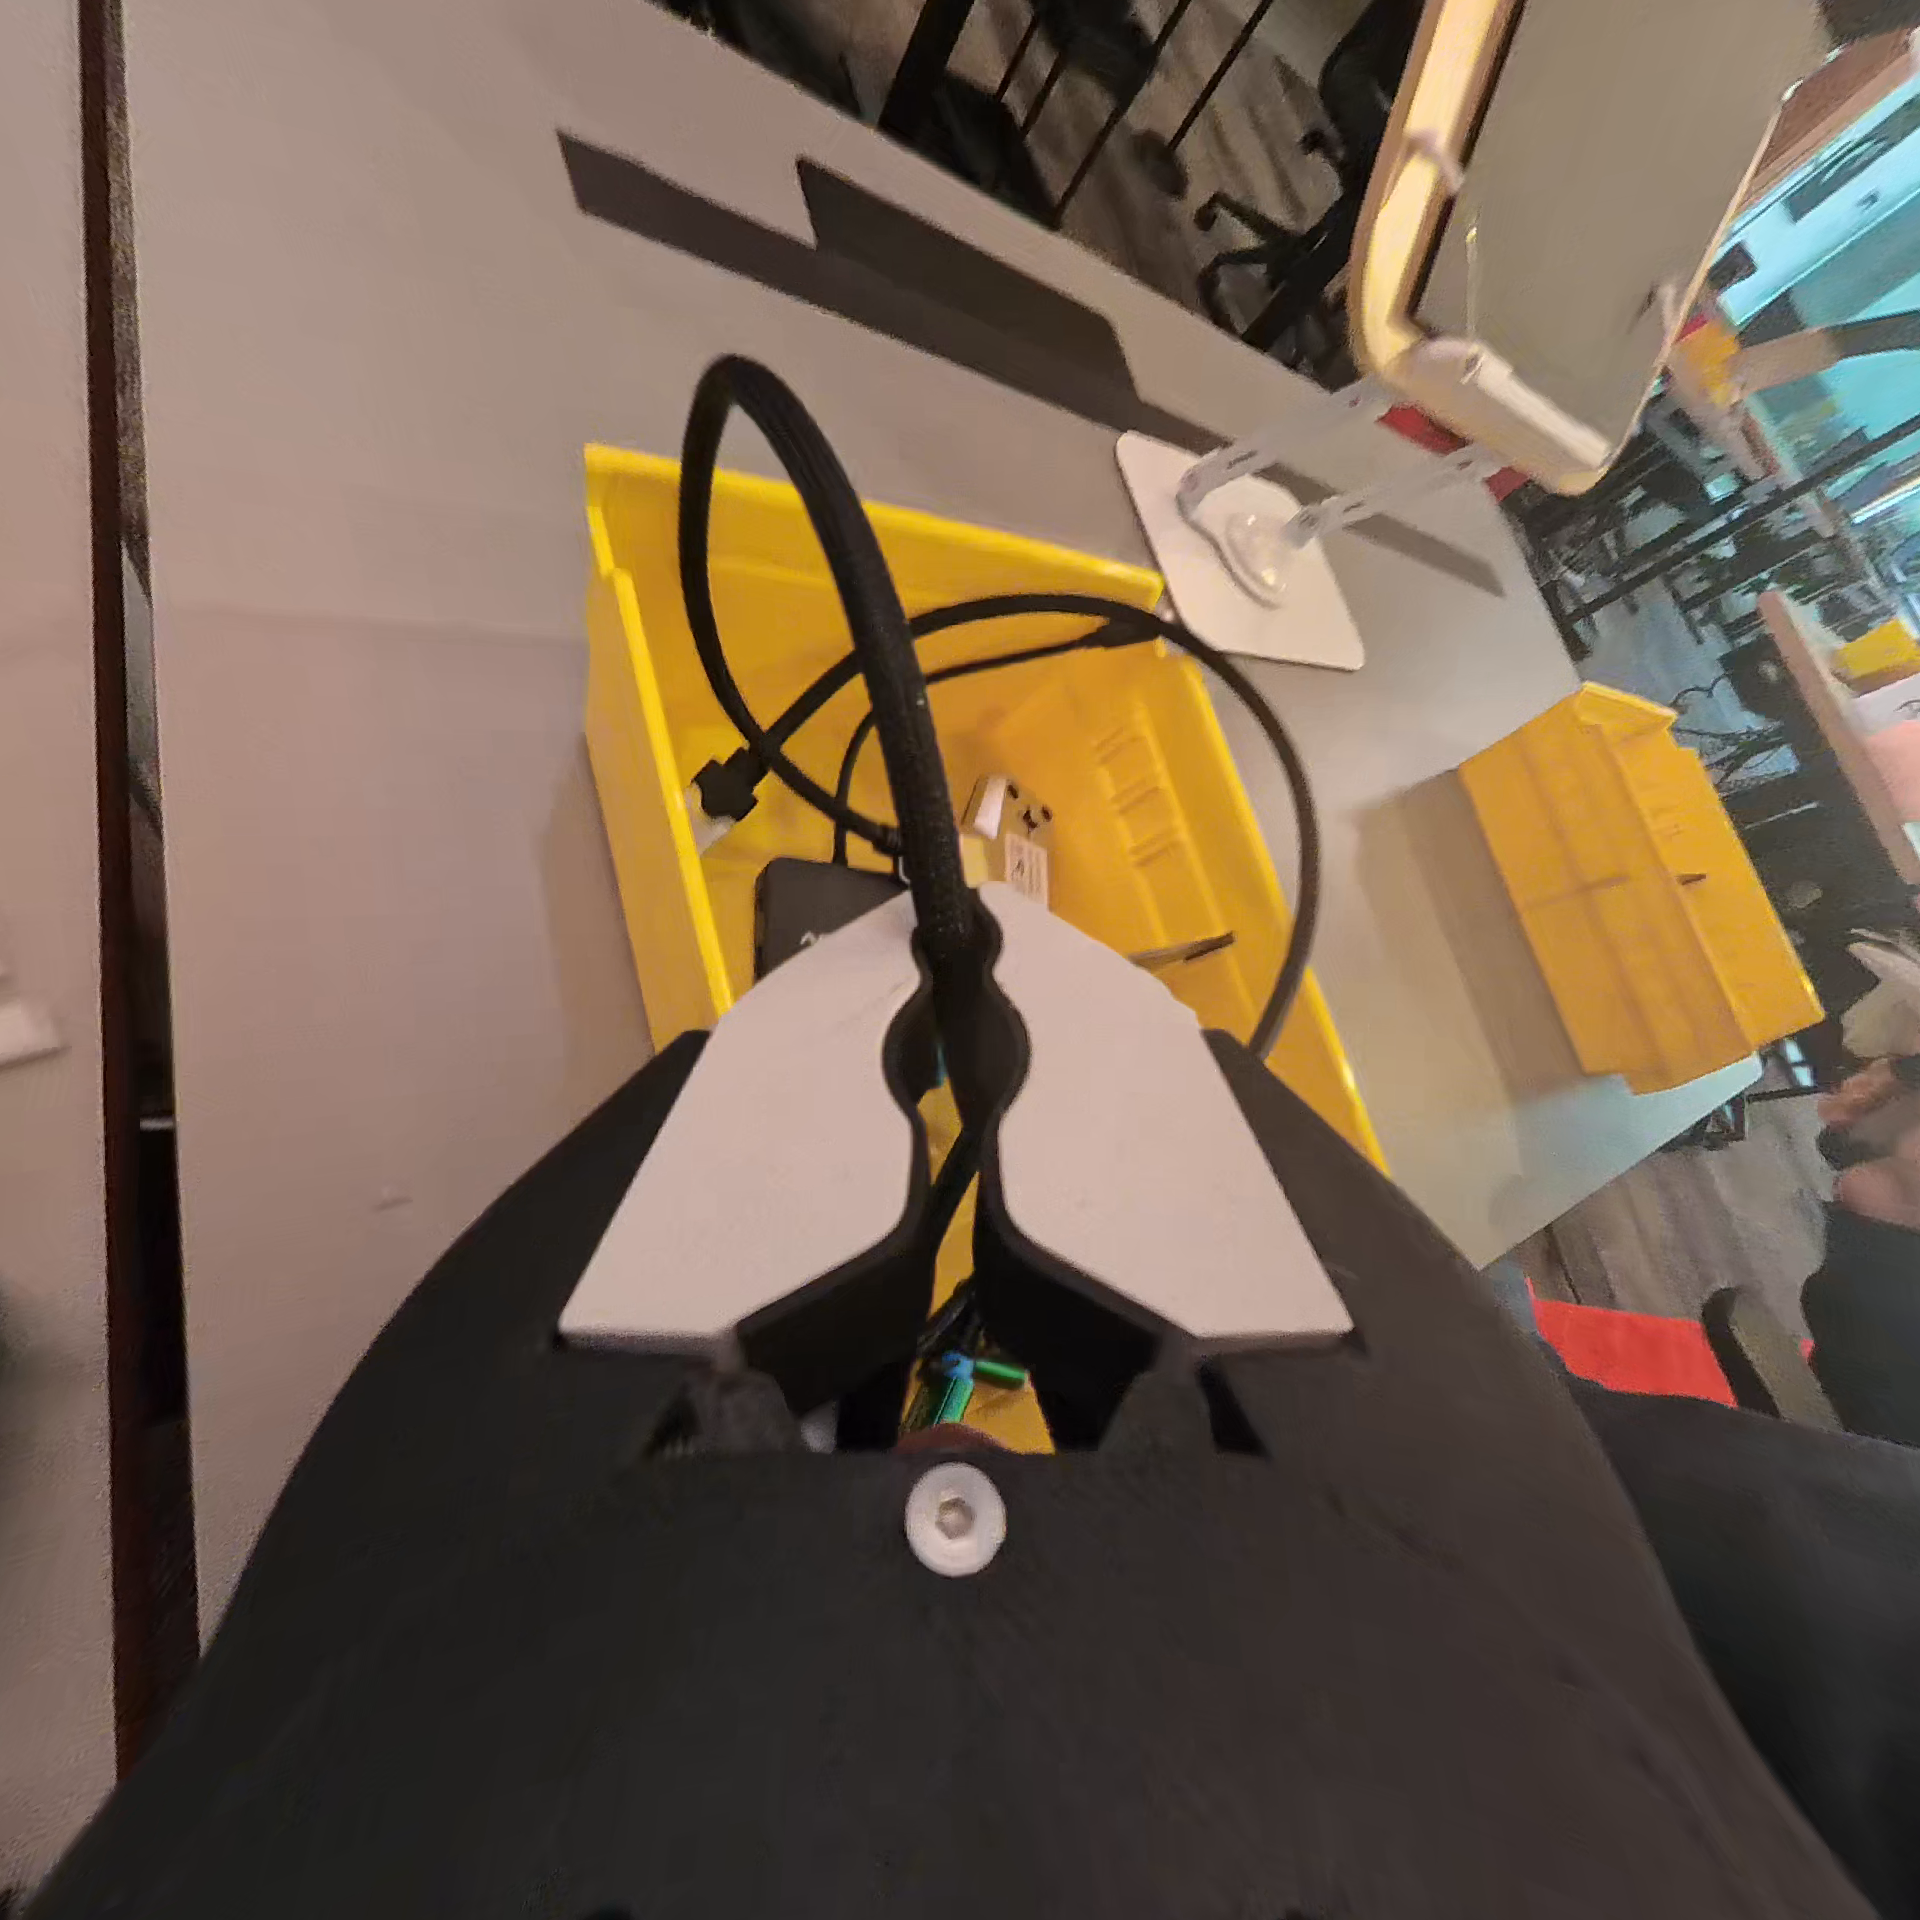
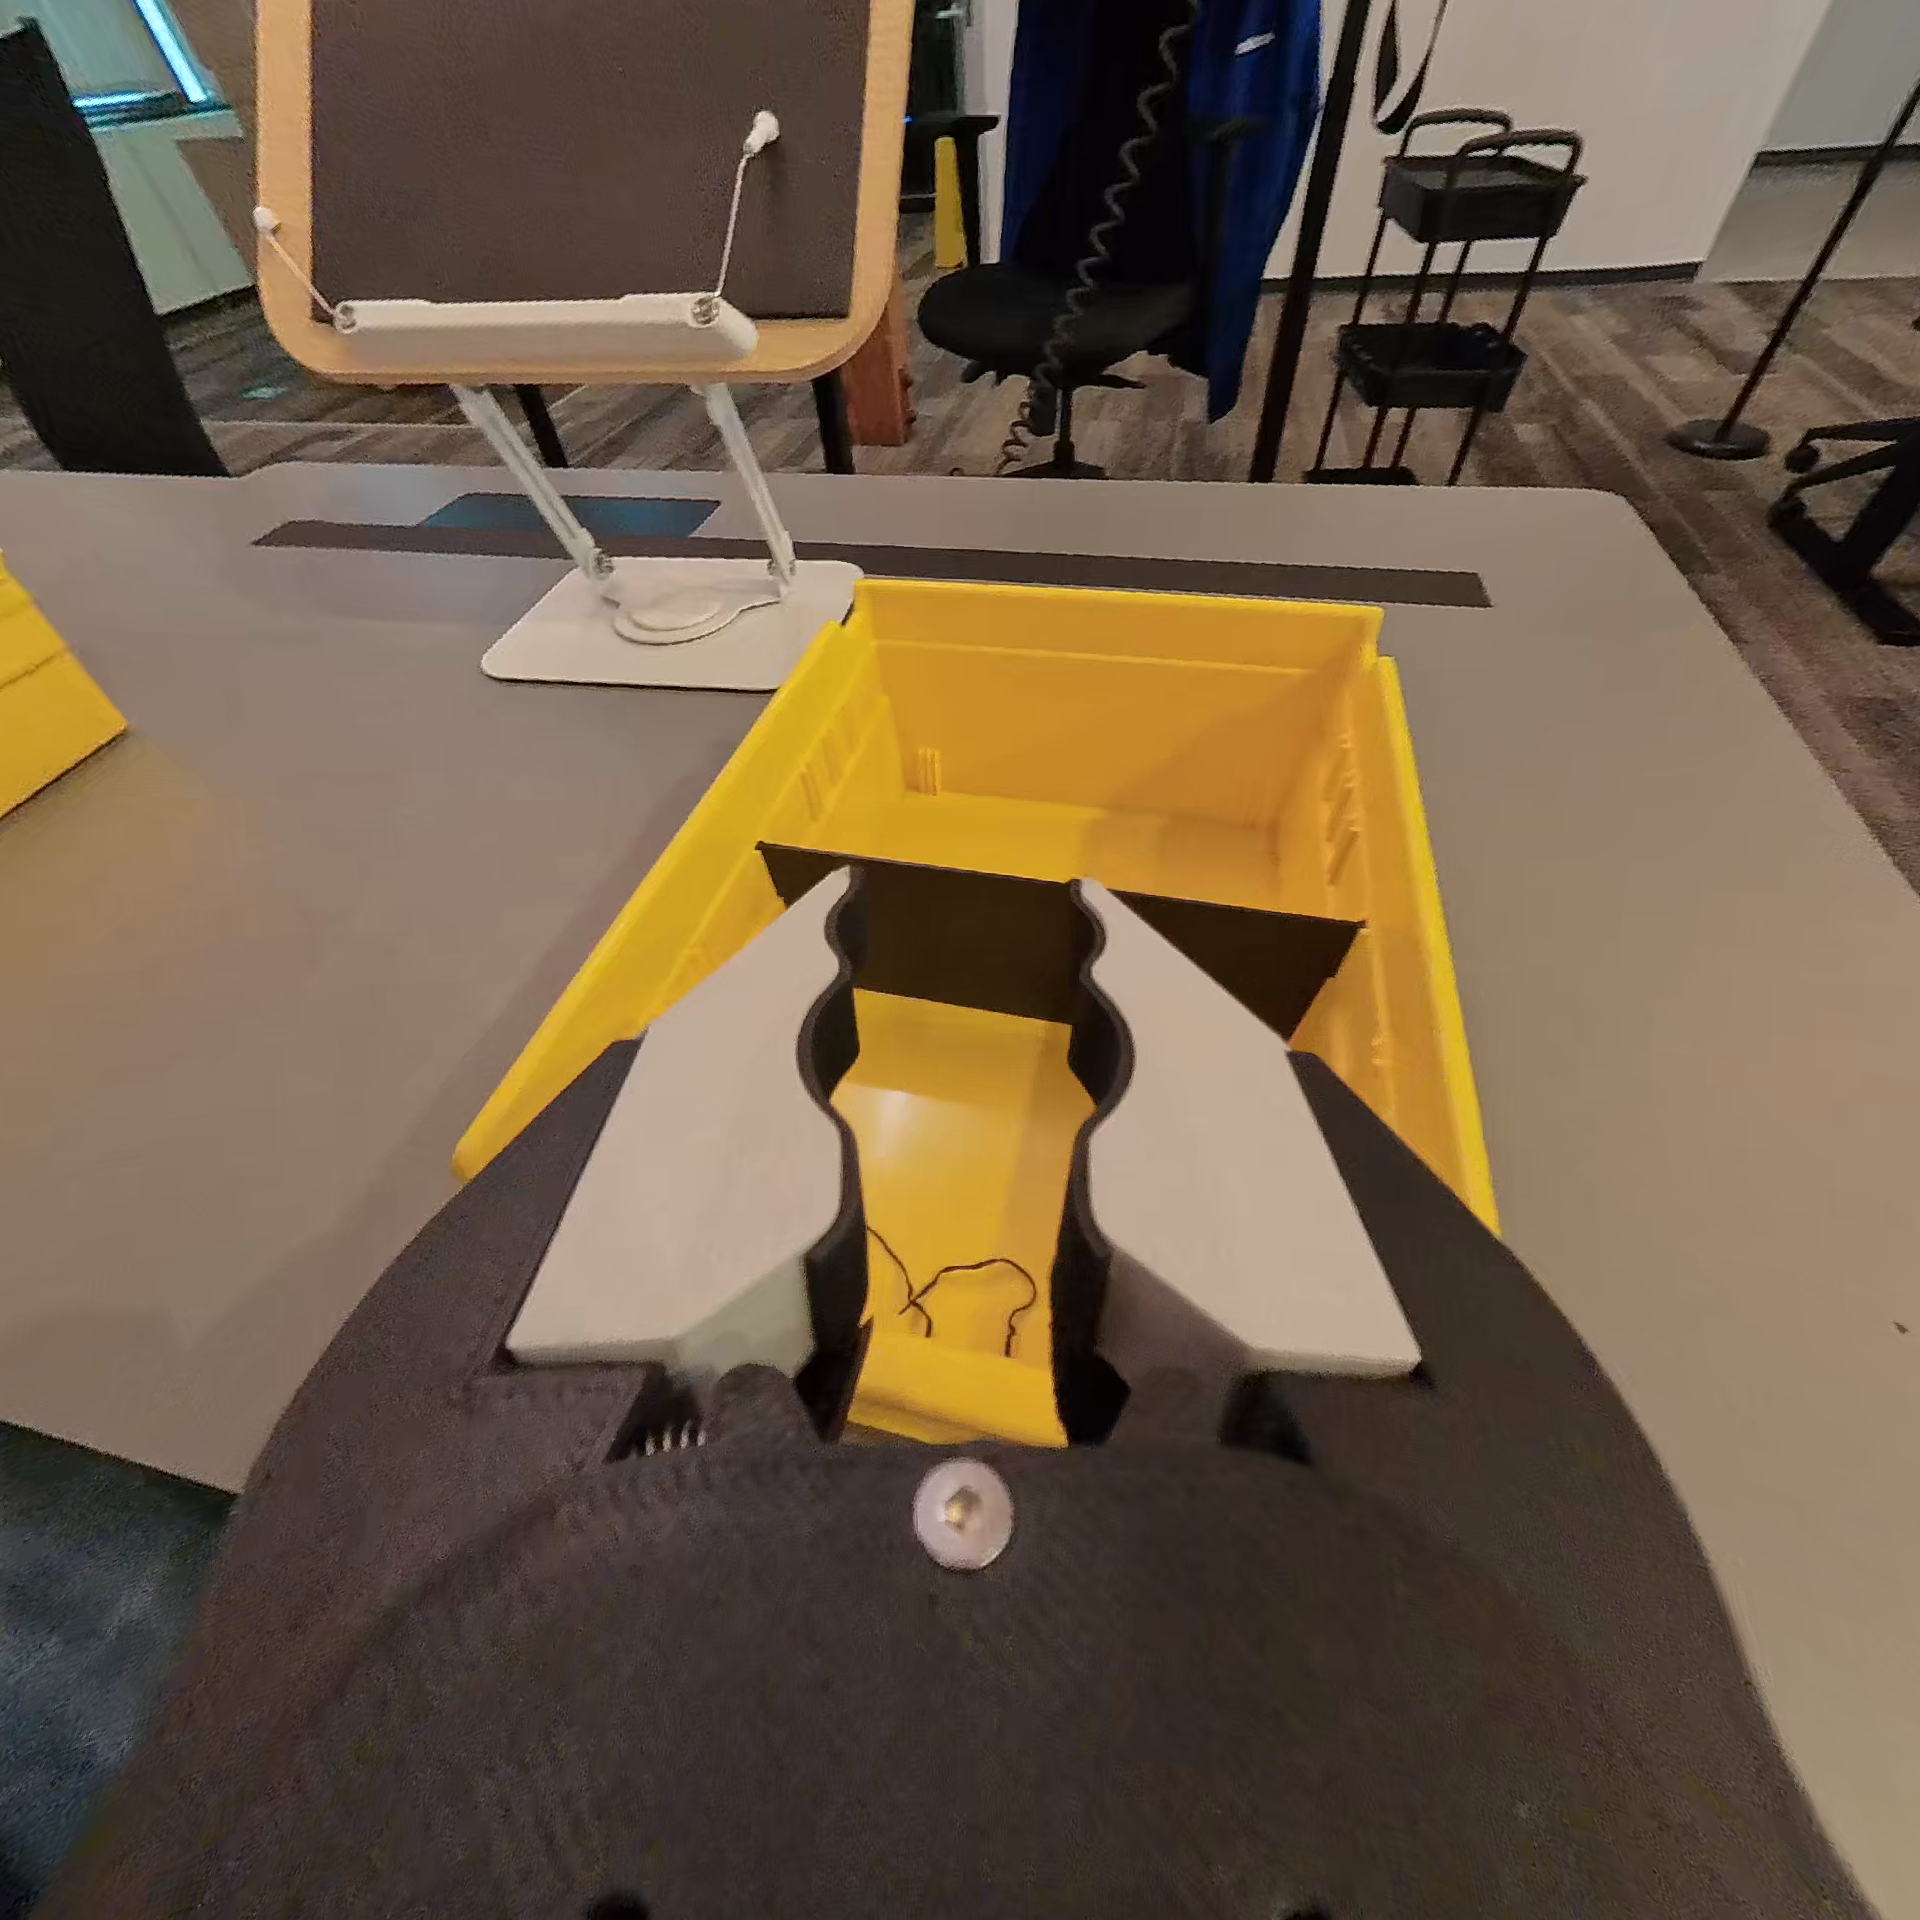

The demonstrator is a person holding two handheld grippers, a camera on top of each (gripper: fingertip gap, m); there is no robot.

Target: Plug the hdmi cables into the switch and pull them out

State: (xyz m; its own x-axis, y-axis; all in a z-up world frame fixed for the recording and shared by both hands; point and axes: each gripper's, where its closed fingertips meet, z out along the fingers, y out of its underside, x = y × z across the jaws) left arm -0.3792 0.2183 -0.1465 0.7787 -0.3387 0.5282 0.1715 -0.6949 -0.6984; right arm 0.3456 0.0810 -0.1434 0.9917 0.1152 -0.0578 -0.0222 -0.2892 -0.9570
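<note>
In the left wrist view my left gripper (image 1: 951,920) is shut on a thick black braided HDMI cable (image 1: 904,675). The cable arches up from the jaws and comes back down to a black plug (image 1: 727,800) at the left wall of a yellow bin (image 1: 644,727). A black switch box (image 1: 810,914) lies in that bin just beyond my fingertips, partly hidden by the left finger. A thinner black cable (image 1: 1288,831) loops over the bin's right side. In the right wrist view my right gripper (image 2: 961,894) is open and empty above a yellow bin (image 2: 1122,608) with a black divider (image 2: 966,951).
A white tablet stand (image 1: 1247,561) stands on the grey table beyond the bins; it also shows in the right wrist view (image 2: 665,634). A second yellow bin (image 1: 1621,894) sits off to the side and shows at the left edge of the right wrist view (image 2: 42,686). Office chairs (image 2: 1039,312) stand past the table's far edge. The gap from one gripper's tips to the other's is roughly 75 centimeters. The black plug (image 1: 727,800) sits 15 centimeters or so from the ends of my left fingers.
</note>
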